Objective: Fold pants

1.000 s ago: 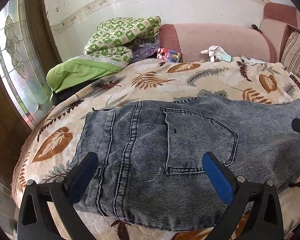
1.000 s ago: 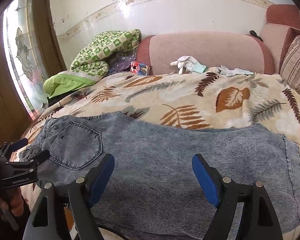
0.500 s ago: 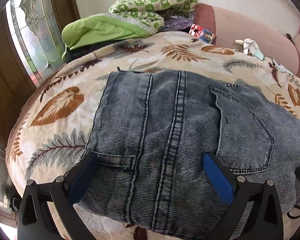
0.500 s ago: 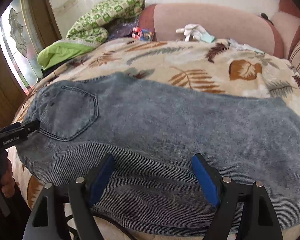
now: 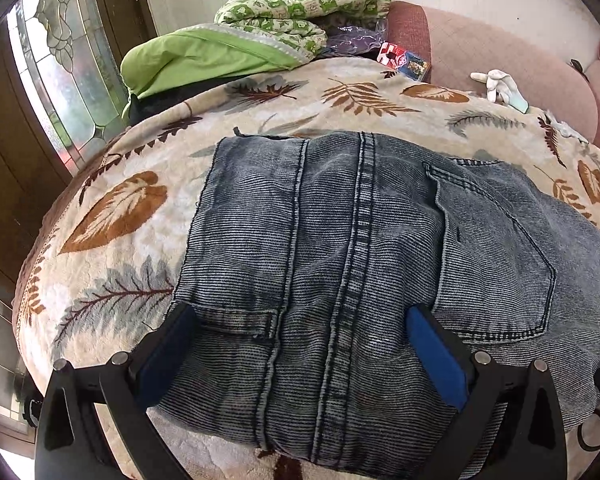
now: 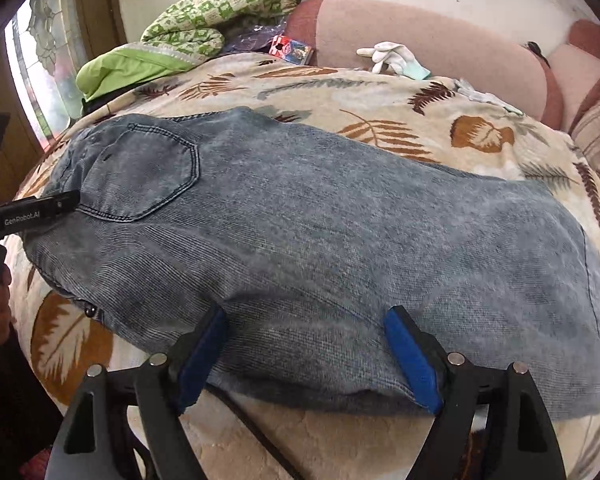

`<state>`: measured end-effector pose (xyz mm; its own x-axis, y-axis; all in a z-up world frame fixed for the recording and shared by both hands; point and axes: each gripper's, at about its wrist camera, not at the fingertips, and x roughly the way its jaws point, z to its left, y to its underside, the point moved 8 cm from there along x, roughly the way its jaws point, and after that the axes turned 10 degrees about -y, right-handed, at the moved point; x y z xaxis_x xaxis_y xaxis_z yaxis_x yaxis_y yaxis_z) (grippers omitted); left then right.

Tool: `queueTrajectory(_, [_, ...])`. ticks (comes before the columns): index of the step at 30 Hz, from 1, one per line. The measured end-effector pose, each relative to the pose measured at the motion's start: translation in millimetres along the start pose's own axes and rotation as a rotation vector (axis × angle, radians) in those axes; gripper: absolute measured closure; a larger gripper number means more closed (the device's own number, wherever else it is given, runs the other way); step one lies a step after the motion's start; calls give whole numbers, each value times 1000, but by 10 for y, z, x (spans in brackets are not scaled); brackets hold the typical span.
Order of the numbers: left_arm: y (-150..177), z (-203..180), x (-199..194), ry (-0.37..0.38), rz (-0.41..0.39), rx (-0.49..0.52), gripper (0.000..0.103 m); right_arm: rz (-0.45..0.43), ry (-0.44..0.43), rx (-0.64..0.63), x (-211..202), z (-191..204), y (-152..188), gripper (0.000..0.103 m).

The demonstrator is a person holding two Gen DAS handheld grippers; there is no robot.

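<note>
Grey-blue denim pants (image 5: 360, 248) lie flat on a leaf-print blanket (image 5: 112, 216), folded lengthwise with a back pocket up. My left gripper (image 5: 300, 344) is open, its blue pads straddling the waistband end at the near edge. In the right wrist view the pants (image 6: 320, 240) stretch from the pocket at left to the leg hem at right. My right gripper (image 6: 306, 346) is open, low over the near edge of the leg. The left gripper's finger (image 6: 32, 212) shows at the far left by the pocket.
A green quilt pile (image 5: 260, 24) sits at the back left by a stained-glass door (image 5: 60, 72). A pink headboard cushion (image 6: 440, 48), white gloves (image 6: 392, 56) and a small colourful box (image 6: 292, 48) lie beyond the pants. The bed edge curves near me.
Both grippers have come down and forward toward the near edge of the pants, the views tilting downward. The jaws stay open. The pants have not moved.
</note>
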<state>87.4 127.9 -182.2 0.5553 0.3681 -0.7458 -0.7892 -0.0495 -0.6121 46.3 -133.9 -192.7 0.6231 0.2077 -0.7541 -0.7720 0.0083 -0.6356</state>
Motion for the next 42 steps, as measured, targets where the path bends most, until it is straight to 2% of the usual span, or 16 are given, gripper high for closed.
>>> queueTrajectory(6, [-16, 8, -56, -34, -47, 6, 0, -8, 1, 28, -34, -10, 30, 19])
queueTrajectory(9, [-41, -24, -127, -73, -105, 33, 0, -10, 0, 26, -42, -11, 30, 19])
queueTrajectory(16, [-93, -87, -363, -85, -251, 48, 0, -13, -45, 32, -154, -26, 26, 19])
queueTrajectory(19, [-132, -95, -492, -80, -321, 35, 0, -90, -64, 48, -325, -64, -38, 19])
queueTrajectory(23, [-159, -140, -589, -72, -373, 35, 0, -217, -33, 98, -618, -257, -151, 19])
queueTrajectory(27, [-143, -236, -646, -62, -407, 69, 0, -243, 14, 262, -701, -650, -184, 19])
queueTrajectory(31, [-105, -354, -663, -57, -415, 116, 0, -232, 5, 459, -680, -1031, -124, 19])
queueTrajectory(35, [-74, -447, -652, -52, -406, 147, 0, -195, 2, 543, -595, -1237, -60, 19])
queueTrajectory(39, [-27, -519, -554, -37, -352, 180, 0, -132, 46, 524, -467, -1244, 3, 19])
queueTrajectory(42, [64, -596, -361, -41, -255, 231, 0, -103, 98, 463, -408, -1182, 17, 18])
